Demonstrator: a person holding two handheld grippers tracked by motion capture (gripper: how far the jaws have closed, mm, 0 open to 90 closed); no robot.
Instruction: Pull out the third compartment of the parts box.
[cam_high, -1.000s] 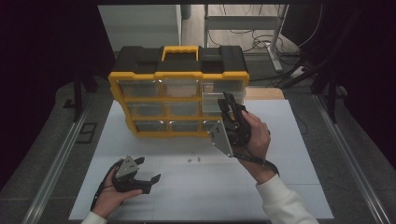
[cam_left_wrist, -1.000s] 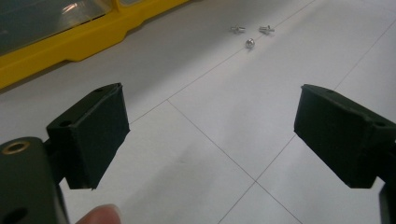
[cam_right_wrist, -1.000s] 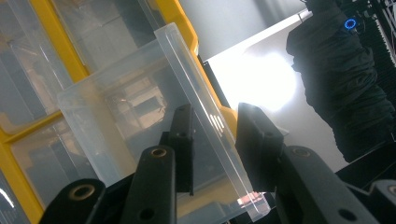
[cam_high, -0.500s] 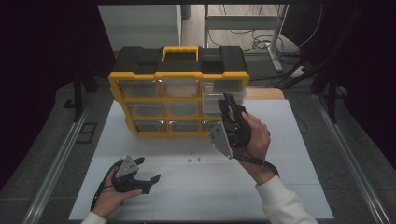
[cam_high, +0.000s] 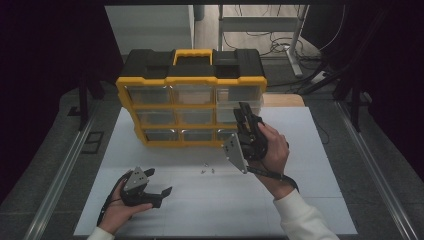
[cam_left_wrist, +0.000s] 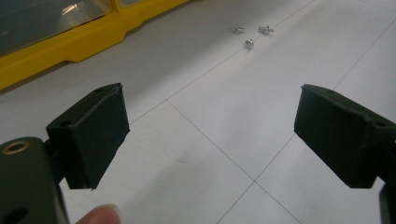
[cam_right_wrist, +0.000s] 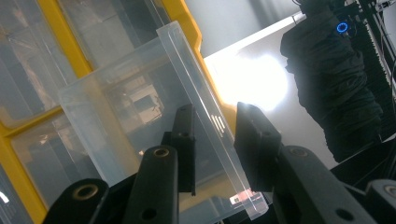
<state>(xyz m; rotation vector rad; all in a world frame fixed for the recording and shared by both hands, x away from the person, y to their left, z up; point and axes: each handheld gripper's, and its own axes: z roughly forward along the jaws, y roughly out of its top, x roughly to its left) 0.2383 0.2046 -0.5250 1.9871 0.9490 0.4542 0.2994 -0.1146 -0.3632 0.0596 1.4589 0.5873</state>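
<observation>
Right tongs as before, on clear drawer's wall; left tongs wide.

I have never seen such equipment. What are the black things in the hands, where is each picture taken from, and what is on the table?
A person holds a hand-held grasping tool in each hand; each has two black jaws and its own small camera.

The high view looks down on the table from above. The left tool rests low on the table, jaws wide open and holding nothing. The right tool reaches to the yellow and black organizer, which has clear drawers.

The left gripper view looks along its jaws at three small screws lying on the white surface.

The right gripper view shows its jaws on either side of the wall of a clear drawer pulled partly out; the jaws seem to pinch it, though contact is hard to confirm.
</observation>
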